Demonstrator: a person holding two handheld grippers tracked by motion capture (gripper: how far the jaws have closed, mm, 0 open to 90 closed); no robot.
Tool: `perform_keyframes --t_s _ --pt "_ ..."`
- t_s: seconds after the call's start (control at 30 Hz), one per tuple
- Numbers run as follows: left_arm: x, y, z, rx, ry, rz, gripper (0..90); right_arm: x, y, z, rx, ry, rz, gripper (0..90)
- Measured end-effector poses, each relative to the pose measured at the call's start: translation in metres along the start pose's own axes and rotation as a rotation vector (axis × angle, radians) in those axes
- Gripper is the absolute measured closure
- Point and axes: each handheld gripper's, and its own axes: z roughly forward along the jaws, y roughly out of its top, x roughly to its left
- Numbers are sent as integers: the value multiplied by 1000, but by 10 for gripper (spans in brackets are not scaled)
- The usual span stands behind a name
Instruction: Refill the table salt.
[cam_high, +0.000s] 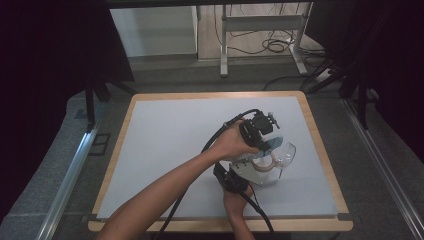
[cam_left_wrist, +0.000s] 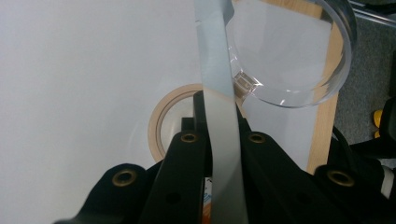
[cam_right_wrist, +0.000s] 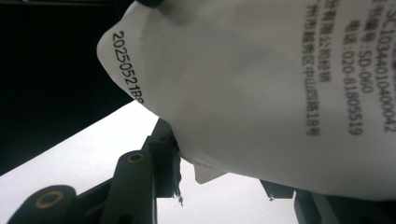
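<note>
The right gripper (cam_right_wrist: 219, 179) stood half-wide about a white printed label (cam_right_wrist: 261, 93); whether it pinched the label I could not tell. The left gripper (cam_left_wrist: 218, 109) was clamped on the blue-grey tape strip (cam_left_wrist: 215, 56), drawn up from the tape roll (cam_left_wrist: 161, 116) on the white table (cam_high: 165, 140). A good pull, I judged, needed steady tension and the roll pinned down. The clear round dish (cam_left_wrist: 299, 56), just beside the roll, crowded the path.

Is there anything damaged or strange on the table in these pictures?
The white printed packet in the right hand-held gripper has a ragged, torn edge beside the jaw. The left hand-held gripper pinches a pale blue strip between the tape roll and a clear round dish. Nothing looks spilled.
</note>
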Motion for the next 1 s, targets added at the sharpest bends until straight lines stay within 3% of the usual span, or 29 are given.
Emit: perform_keyframes --t_s 1.0 --pt "0 3 0 9 4 3 900 0 3 1 -2 0 16 561"
